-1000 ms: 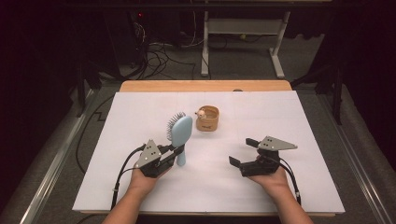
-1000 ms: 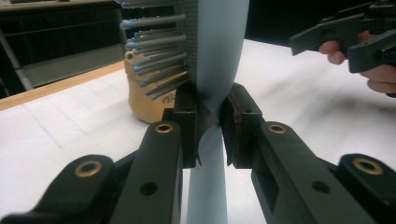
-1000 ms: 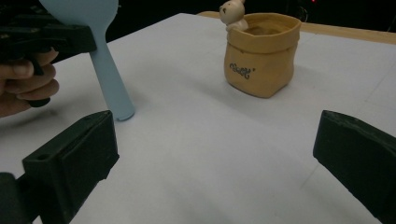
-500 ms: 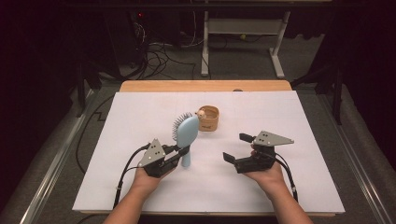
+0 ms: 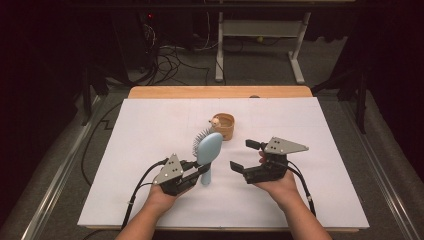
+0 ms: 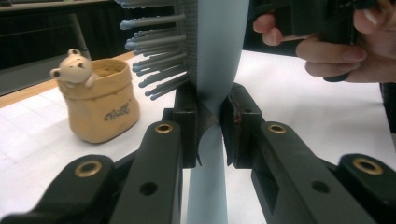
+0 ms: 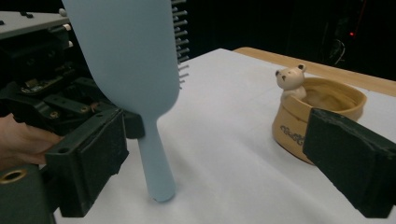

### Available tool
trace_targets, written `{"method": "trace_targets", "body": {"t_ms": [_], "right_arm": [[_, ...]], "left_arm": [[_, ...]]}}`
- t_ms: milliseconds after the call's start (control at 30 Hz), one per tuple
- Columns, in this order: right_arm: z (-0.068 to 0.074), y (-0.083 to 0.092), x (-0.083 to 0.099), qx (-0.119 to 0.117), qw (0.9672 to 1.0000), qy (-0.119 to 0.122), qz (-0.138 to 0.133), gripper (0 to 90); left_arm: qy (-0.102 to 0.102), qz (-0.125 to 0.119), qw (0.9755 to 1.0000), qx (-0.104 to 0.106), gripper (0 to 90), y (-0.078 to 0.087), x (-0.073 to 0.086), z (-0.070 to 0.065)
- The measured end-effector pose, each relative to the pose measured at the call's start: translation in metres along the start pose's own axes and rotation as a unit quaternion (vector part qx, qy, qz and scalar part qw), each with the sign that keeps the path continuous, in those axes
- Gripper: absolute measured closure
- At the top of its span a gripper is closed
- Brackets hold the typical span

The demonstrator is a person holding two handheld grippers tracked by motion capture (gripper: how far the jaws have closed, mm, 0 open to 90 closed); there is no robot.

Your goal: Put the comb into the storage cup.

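A pale blue hairbrush (image 5: 209,150) stands nearly upright, its handle end resting on the white table cover (image 5: 150,130) and its bristles facing the far left. My left gripper (image 5: 200,169) is shut on the brush's neck; in the left gripper view the pads (image 6: 187,126) pinch the blue stem (image 6: 210,186) just below the bristles. My right gripper (image 5: 245,156) hovers to the right of the brush, open and a little apart from it. Its jaws have just been closing slightly, with nothing between them. In the right gripper view the brush (image 7: 130,60) stands just past the left pad (image 7: 88,158).
A small tan cup with a bear figure on its rim (image 5: 223,125) sits behind the brush, near the table's middle. A wooden table edge (image 5: 220,92) borders the far side of the cover. Cables and a metal stand (image 5: 220,45) lie on the floor beyond.
The brush has swung from lying forward to standing on its handle end. My right gripper has shifted left toward it and risen a little.
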State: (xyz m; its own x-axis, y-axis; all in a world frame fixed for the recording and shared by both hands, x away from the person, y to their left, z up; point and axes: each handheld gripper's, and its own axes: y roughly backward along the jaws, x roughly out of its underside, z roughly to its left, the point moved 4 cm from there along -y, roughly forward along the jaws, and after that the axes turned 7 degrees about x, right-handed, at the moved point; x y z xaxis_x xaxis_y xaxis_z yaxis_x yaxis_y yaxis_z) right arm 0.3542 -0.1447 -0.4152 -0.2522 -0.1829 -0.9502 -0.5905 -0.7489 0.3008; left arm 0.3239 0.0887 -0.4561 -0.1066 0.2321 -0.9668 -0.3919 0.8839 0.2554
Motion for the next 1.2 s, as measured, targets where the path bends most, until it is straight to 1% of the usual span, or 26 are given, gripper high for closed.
{"method": "trace_targets", "body": {"t_ms": [167, 267, 333, 567, 667, 700, 833, 900, 1067, 1200], "right_arm": [[0.005, -0.002, -0.005, -0.016, 0.9998, 0.001, -0.008, 9.8], [0.007, -0.003, -0.008, -0.021, 0.9997, 0.005, -0.014, 10.3], [0.009, -0.004, -0.011, -0.025, 0.9995, 0.007, -0.018, 10.4], [0.017, -0.01, -0.017, -0.04, 0.9989, 0.015, -0.022, 9.2], [0.02, -0.014, -0.02, -0.05, 0.9983, 0.018, -0.022, 9.0], [0.02, -0.014, -0.02, -0.05, 0.9983, 0.018, -0.022, 9.0], [0.024, -0.017, -0.024, -0.064, 0.9973, 0.024, -0.028, 9.4], [0.026, -0.018, -0.025, -0.073, 0.9965, 0.024, -0.031, 9.6], [0.029, -0.021, -0.027, -0.087, 0.9954, 0.027, -0.031, 10.3], [0.031, -0.022, -0.028, -0.098, 0.9944, 0.026, -0.031, 12.8]], "left_arm": [[-0.003, 0.003, 1.0, 0.007, 77.4, -0.003, 0.001, -0.003], [-0.006, 0.001, 1.0, 0.007, 77.4, -0.003, 0.0, -0.004], [-0.005, -0.001, 0.9999, 0.011, 77.4, -0.003, 0.0, -0.005], [-0.01, 0.004, 0.9997, 0.021, 77.4, -0.005, 0.001, -0.008], [-0.009, 0.002, 0.9997, 0.024, 77.4, -0.005, 0.0, -0.009], [-0.01, 0.002, 0.9996, 0.026, 77.4, -0.005, 0.001, -0.009], [-0.012, 0.001, 0.9993, 0.037, 77.4, -0.005, 0.0, -0.01], [-0.012, -0.001, 0.9992, 0.038, 77.4, -0.005, 0.0, -0.01], [-0.014, 0.001, 0.9987, 0.048, 77.4, -0.005, 0.001, -0.011], [-0.015, 0.001, 0.9983, 0.056, 77.4, -0.005, 0.001, -0.012]]}}
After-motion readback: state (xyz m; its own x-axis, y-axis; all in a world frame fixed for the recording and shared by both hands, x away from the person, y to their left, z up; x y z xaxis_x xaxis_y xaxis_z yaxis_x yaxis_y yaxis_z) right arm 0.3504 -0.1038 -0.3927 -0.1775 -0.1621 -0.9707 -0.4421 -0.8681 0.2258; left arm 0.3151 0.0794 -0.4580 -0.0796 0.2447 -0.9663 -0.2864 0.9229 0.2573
